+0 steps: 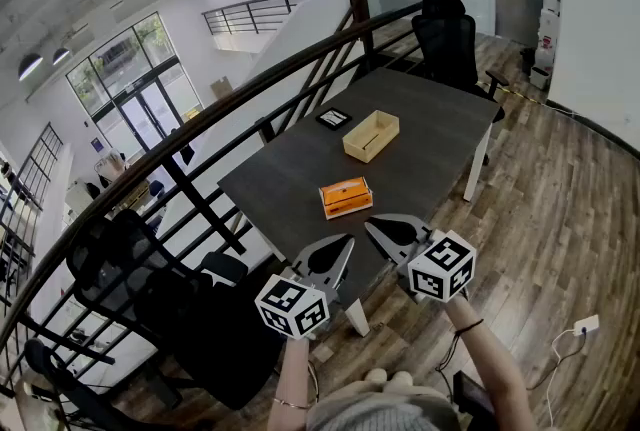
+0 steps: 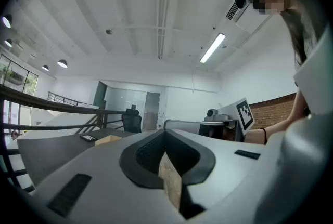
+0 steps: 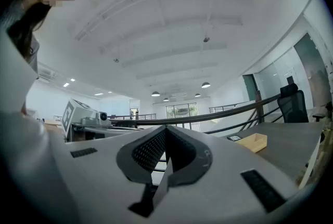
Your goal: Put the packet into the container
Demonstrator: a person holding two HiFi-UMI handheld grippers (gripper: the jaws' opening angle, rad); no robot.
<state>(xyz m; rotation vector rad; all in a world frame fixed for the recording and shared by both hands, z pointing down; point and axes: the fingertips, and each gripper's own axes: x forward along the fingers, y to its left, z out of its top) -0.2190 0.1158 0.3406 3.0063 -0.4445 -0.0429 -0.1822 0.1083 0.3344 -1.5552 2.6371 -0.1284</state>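
Wood-plank flooring and a black metal railing (image 1: 200,129) surround a dark grey rectangular table (image 1: 290,174) on an upper level of a bright white room. A black office chair (image 1: 445,39) stands at the table's far end.

An orange rectangular packet (image 1: 345,197) lies flat on the tabletop close to the near edge. Further across the table sits a light wooden open-topped box container (image 1: 371,136), apart from the packet. A small black square device (image 1: 334,118) lies just beyond the container. The packet is outside the container, resting on the table alone.

Both hand-held tools hover at the near edge of the table, pointing level toward the packet and not touching it. The left gripper (image 1: 346,241) has its jaws pressed together at the tips, with nothing between them. Its own view confirms this (image 2: 165,135) and shows the container (image 2: 108,139) far off to the left.

The right gripper (image 1: 373,225) sits just beside the left. Its jaws are likewise closed on each other and hold nothing (image 3: 165,130). In the right gripper view the container (image 3: 253,141) appears off to the right on the grey table (image 3: 291,153).
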